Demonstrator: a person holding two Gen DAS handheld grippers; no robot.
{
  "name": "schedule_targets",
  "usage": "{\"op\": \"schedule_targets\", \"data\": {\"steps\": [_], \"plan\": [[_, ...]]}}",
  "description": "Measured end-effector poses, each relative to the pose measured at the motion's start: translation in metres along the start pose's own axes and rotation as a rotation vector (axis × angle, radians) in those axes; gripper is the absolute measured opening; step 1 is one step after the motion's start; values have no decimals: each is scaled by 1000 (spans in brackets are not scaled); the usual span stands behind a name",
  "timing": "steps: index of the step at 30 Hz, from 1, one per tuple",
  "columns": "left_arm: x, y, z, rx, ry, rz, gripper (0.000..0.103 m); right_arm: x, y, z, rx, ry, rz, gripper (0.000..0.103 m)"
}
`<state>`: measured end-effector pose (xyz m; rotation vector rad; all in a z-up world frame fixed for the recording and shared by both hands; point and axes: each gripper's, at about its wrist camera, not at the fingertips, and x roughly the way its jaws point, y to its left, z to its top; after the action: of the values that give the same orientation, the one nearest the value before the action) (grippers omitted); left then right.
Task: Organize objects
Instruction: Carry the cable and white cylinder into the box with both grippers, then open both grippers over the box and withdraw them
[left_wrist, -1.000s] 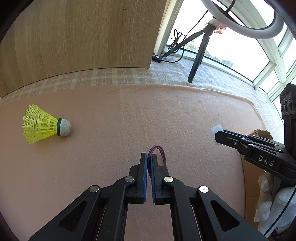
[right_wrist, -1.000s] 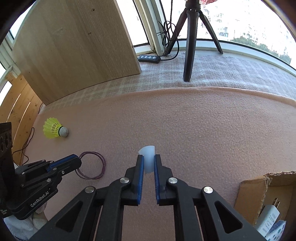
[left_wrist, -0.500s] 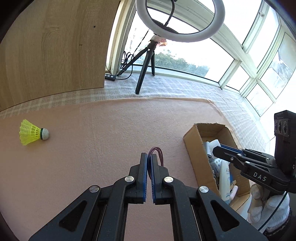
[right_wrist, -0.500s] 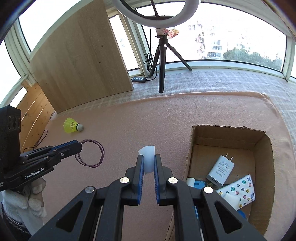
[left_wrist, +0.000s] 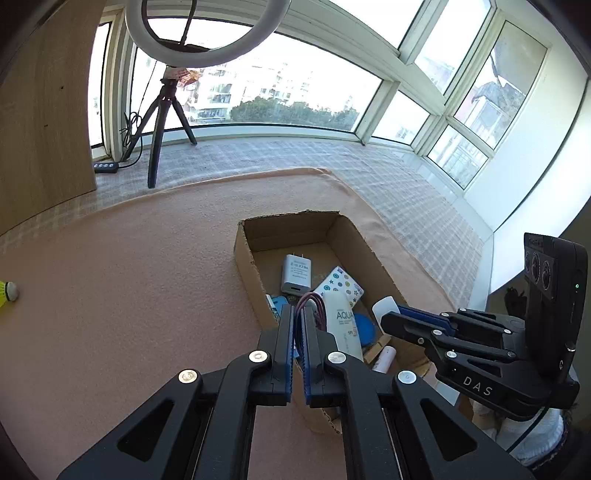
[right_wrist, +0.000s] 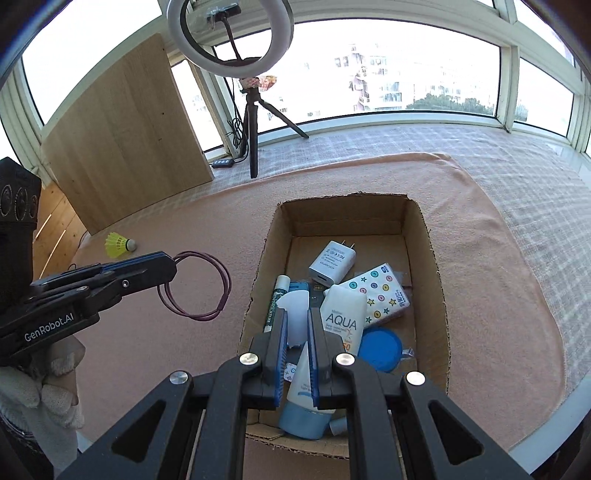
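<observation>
My left gripper is shut on a thin purple hair tie, whose loop hangs in the air just left of the cardboard box in the right wrist view. My right gripper is shut on a small white plastic piece and hovers above the near end of the box. In the box lie a white charger, a star-patterned tissue pack, a white AQUA bottle, a blue lid and a blue tube. A yellow shuttlecock rests on the pink blanket far to the left.
A ring light on a black tripod stands behind the blanket beside a wooden panel and a power strip. Checked cloth covers the sill under the windows. The pink blanket lies open left of the box.
Both grippers rose and swung right from above the bare blanket to the cardboard box, still gripping the hair tie and the white piece. The shuttlecock slid to the far left edge.
</observation>
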<state>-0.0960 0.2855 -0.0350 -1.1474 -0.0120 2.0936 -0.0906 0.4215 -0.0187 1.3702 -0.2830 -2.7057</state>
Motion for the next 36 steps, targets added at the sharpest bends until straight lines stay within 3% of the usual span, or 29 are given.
{"op": "schedule_targets", "data": {"steps": [12,14,16,17,18,19,20,36], "plan": [[38,-33,-23,46,86,-3,3,-5,-36,-25,60,29,-34,10],[42,-31,-22,42,95,-4,3,-7,-39,-26,66,24,-33,17],[45,-29,-22,25,116,-9,21,-9,-40,-26,65,19,-21,22],[45,-27,-22,16,121,-5,44,-10,-40,-26,67,18,-15,31],[45,-27,-22,13,118,-3,51,-11,-40,-26,73,12,-17,37],[45,-26,-22,16,116,1,51,-12,-40,-26,76,6,-20,51],[44,-27,-23,23,116,8,51,-14,-40,-26,75,-2,-25,55],[24,-8,-23,18,82,64,51,-11,-22,-17,51,-7,-27,55]]}}
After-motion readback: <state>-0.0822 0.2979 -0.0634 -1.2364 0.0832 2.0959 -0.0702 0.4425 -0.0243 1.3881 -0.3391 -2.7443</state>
